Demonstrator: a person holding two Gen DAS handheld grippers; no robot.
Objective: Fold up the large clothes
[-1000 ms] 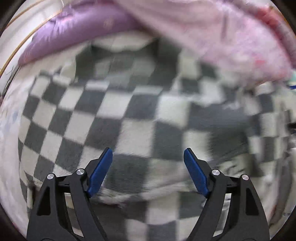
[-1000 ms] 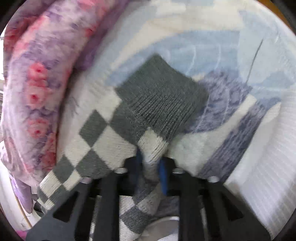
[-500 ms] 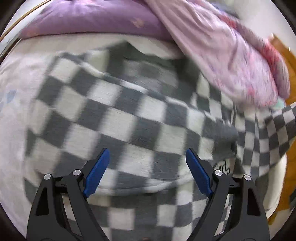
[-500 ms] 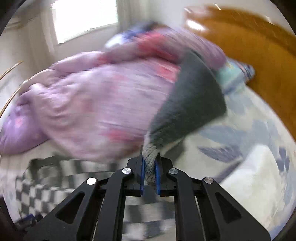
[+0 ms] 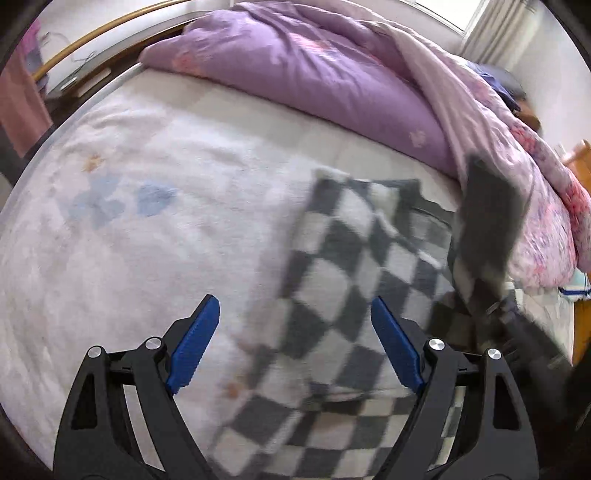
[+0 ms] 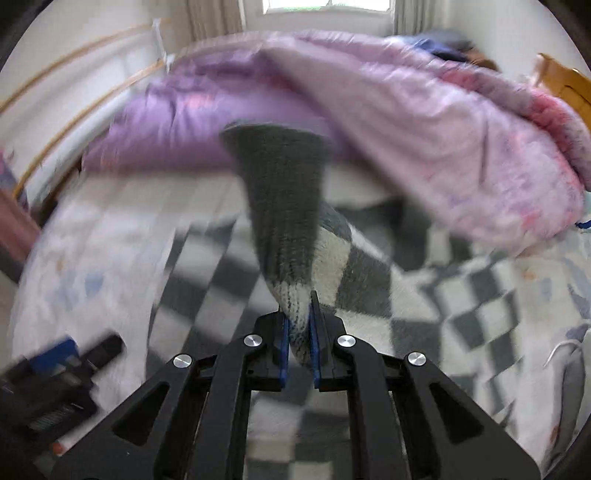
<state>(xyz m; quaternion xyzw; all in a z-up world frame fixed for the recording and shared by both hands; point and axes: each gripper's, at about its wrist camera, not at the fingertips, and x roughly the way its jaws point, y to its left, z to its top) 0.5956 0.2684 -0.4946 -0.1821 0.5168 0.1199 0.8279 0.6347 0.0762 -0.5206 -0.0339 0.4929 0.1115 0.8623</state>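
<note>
While jaws pinch sweater cuff (image 6: 284, 206), bedsheet (image 5: 147, 229)

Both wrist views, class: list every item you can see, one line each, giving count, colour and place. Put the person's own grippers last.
checkered sweater: one, grey and white, spread on the bed, mostly right of centre in the left wrist view
sweater cuff: one, plain dark grey ribbed knit, lifted above the sweater body
quilt: one, purple and pink floral, heaped along the far side of the bed
bed sheet: one, white with faint blue print, under the sweater
window: one, bright, top of the right wrist view
wooden furniture: one piece, orange-brown, far right
left gripper: one, black with blue pads, open over the sheet and the sweater's edge
right gripper: one, black with blue pads, shut on the sleeve
</note>
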